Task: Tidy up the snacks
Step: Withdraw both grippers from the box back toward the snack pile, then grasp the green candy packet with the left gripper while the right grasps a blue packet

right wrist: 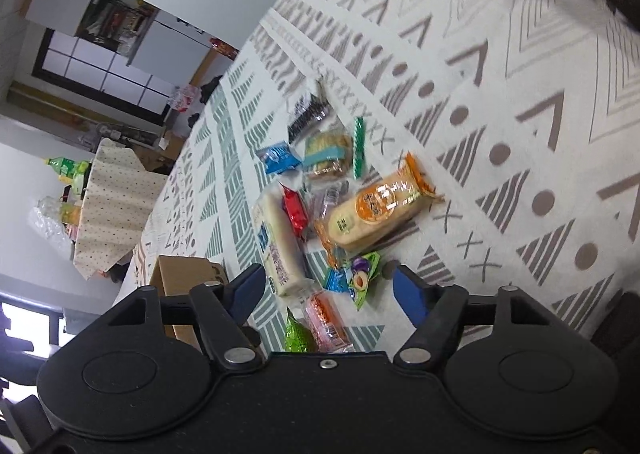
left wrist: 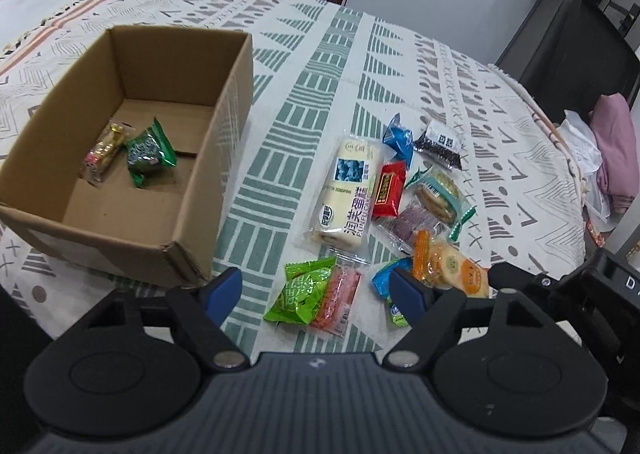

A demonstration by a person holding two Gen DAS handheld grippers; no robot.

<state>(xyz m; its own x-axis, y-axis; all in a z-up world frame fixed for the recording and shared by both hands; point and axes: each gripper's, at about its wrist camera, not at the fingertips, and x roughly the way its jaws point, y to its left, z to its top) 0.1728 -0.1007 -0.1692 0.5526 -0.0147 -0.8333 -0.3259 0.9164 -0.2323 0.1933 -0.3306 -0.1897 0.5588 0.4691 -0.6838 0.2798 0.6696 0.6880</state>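
Observation:
An open cardboard box [left wrist: 224, 126] stands on the patterned tablecloth and holds a gold-wrapped snack [left wrist: 102, 152] and a green-wrapped snack [left wrist: 150, 154]. Right of it lies a pile of snacks: a long white cake roll [left wrist: 346, 192], a red packet [left wrist: 389, 190], an orange cracker pack [left wrist: 452, 264], a bright green packet [left wrist: 304, 290] and a pink packet [left wrist: 338, 300]. My left gripper [left wrist: 316, 292] is open and empty, just above the green and pink packets. My right gripper [right wrist: 328, 290] is open and empty, over the near end of the pile by the cracker pack [right wrist: 376, 210] and cake roll [right wrist: 280, 246].
A blue packet [left wrist: 400, 140], a dark packet [left wrist: 440, 144] and a teal-banded biscuit pack [left wrist: 438, 192] lie further back. The right gripper's body [left wrist: 580, 294] shows at the table's right edge. A chair with pink cloth [left wrist: 612, 150] stands to the right.

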